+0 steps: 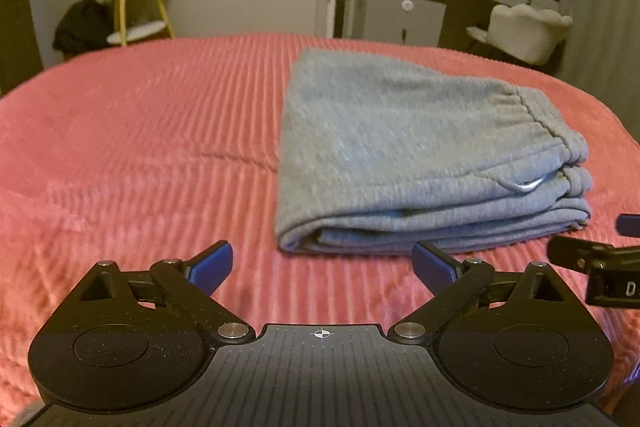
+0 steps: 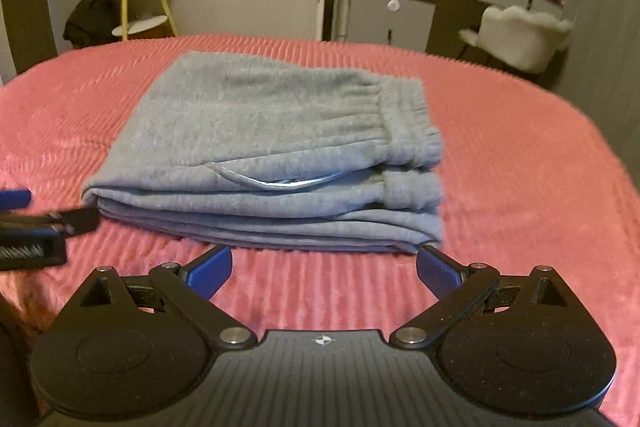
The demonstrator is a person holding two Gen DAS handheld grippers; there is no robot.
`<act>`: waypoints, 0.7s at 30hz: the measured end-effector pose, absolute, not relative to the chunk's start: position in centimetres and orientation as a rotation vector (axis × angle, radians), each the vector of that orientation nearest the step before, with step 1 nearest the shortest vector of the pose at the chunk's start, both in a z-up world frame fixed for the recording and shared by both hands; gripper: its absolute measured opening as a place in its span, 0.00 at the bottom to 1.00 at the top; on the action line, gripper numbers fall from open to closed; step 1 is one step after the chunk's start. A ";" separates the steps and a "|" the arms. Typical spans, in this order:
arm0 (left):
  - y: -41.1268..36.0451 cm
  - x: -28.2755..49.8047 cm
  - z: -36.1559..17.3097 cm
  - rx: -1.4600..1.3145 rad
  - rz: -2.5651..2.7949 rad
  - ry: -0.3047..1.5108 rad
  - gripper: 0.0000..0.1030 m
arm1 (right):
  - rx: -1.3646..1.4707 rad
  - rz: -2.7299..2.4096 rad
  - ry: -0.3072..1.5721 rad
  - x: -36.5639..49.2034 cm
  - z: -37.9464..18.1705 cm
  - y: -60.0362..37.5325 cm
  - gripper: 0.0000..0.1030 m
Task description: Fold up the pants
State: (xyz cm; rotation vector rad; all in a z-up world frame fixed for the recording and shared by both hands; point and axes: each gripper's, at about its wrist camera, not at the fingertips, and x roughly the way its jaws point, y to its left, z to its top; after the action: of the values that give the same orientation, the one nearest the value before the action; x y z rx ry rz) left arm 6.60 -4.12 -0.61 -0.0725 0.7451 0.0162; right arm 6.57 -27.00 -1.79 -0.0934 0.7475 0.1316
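Note:
Grey sweatpants [image 1: 416, 155] lie folded in a thick stack on the pink ribbed bedspread [image 1: 140, 131], elastic waistband on the right side. They also show in the right wrist view [image 2: 272, 155]. My left gripper [image 1: 322, 269] is open and empty, just in front of the stack's near left corner. My right gripper [image 2: 324, 269] is open and empty, just in front of the stack's near edge. Each gripper shows at the edge of the other's view: the right one [image 1: 600, 263], the left one [image 2: 36, 227].
Beyond the bed stand a yellow-legged side table [image 1: 136, 3], a dark bag [image 1: 82, 27] on the floor, a grey dresser [image 1: 404, 15] with a round mirror, and a white fluffy chair [image 1: 524, 31].

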 end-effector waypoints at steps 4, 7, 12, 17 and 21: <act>-5.0 7.5 -1.2 -0.039 -0.002 0.786 0.96 | -0.043 0.109 0.760 7.6 -2.9 -27.3 0.96; -5.4 7.6 -1.5 -0.026 -0.010 0.789 0.96 | -0.015 0.097 0.783 8.3 -3.5 -27.8 0.96; -5.3 7.8 -1.8 -0.045 0.007 0.806 0.96 | -0.019 0.081 0.768 8.4 -3.9 -27.8 0.96; -5.2 7.7 -1.8 -0.052 0.019 0.813 0.96 | -0.026 0.098 0.743 8.2 -3.8 -27.7 0.96; -5.2 7.7 -1.8 -0.047 0.024 0.817 0.96 | -0.039 0.106 0.724 8.0 -3.6 -27.6 0.96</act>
State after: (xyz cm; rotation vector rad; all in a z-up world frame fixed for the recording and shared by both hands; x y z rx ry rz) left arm 7.65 -5.23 -1.80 -0.0473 0.8171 0.0244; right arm 7.96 -27.60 -3.59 -0.0390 0.7235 0.1057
